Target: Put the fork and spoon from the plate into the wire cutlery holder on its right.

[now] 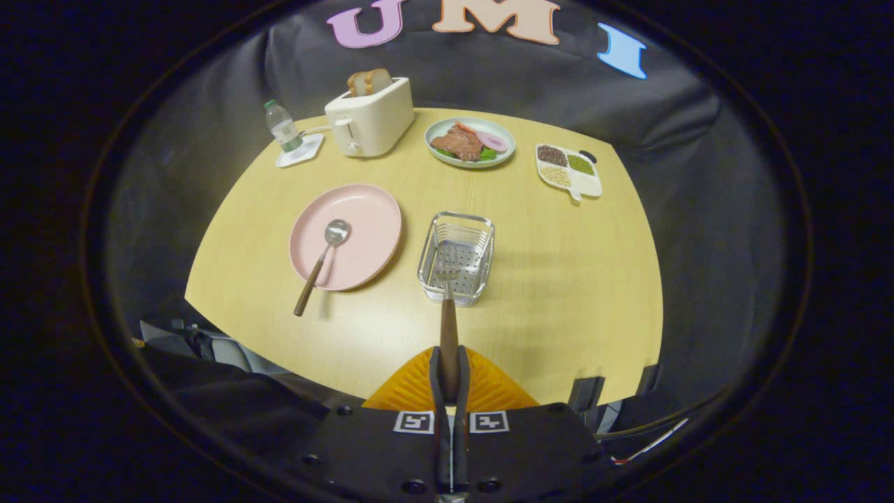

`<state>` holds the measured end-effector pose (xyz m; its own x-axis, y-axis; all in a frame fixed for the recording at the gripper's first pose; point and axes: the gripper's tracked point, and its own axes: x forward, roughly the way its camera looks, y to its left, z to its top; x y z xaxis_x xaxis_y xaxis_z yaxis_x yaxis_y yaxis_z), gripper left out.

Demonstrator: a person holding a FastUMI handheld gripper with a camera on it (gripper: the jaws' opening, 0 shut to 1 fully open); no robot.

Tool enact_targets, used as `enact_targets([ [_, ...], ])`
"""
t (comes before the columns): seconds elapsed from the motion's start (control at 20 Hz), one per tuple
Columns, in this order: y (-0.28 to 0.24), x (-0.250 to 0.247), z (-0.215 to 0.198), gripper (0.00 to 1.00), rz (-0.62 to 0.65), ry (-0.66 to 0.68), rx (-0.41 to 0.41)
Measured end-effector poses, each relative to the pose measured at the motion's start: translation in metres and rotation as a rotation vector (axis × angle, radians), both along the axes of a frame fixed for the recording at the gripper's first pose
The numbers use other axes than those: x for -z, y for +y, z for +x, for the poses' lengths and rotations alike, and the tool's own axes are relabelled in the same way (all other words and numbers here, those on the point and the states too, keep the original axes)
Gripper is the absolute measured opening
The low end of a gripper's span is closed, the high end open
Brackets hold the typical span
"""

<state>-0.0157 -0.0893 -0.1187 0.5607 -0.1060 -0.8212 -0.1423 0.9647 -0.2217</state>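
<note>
**Over the wire cutlery holder: lower the fork, then let go**

Above the wire cutlery holder (457, 256) you have the gripper (449, 381) clamped on the fork (448, 307) by its handle, tines hanging over the holder's near wall. Ease the tines inside the rim before you release (a snag could tip the basket). Left of the holder, the spoon (321, 265) waits on the pink plate (370, 220); bare tabletop (573, 293) lies to the holder's right.

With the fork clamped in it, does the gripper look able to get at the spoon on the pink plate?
Probably not yet: the gripper is shut on the fork, whose head hangs over the wire holder. The spoon itself lies uncovered on the pink plate.
</note>
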Motion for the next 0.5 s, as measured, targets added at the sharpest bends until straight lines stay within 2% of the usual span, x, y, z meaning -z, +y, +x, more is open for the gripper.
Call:
enact_targets([
  [0.15,-0.001,0.006,0.009,0.09,-0.005,0.047,-0.002],
  [0.35,0.002,0.007,0.020,0.13,0.007,0.044,0.002],
  [0.5,0.003,0.006,0.024,0.37,0.035,0.009,0.021],
])
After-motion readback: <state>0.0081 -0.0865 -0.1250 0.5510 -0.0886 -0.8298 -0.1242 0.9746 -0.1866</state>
